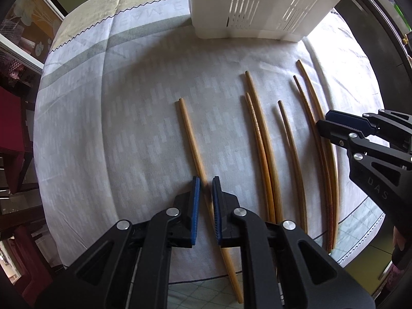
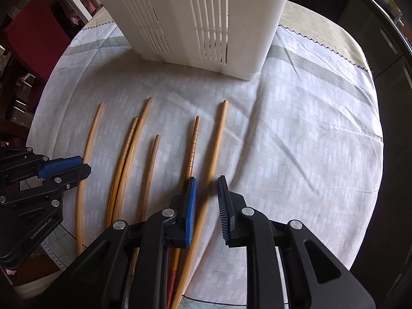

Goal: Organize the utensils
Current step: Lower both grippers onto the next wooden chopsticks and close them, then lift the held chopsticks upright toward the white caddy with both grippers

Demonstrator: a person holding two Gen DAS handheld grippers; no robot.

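Observation:
Several wooden chopsticks lie side by side on the cloth-covered table. My left gripper (image 1: 205,183) straddles the leftmost chopstick (image 1: 191,140), jaws a narrow gap apart around it; contact cannot be told. In the right wrist view that gripper (image 2: 81,166) is at the left over the same chopstick (image 2: 90,139). My right gripper (image 2: 207,182) is open around the rightmost chopstick (image 2: 217,139); it also shows at the right of the left wrist view (image 1: 324,123). A white slotted utensil holder (image 2: 195,23) stands upright behind the chopsticks, also in the left wrist view (image 1: 260,5).
The round table carries a pale patterned cloth (image 1: 128,128) with a grey stripe. Dark red chairs (image 1: 13,118) stand at the left. A dark cabinet (image 2: 386,51) is at the right beyond the table edge.

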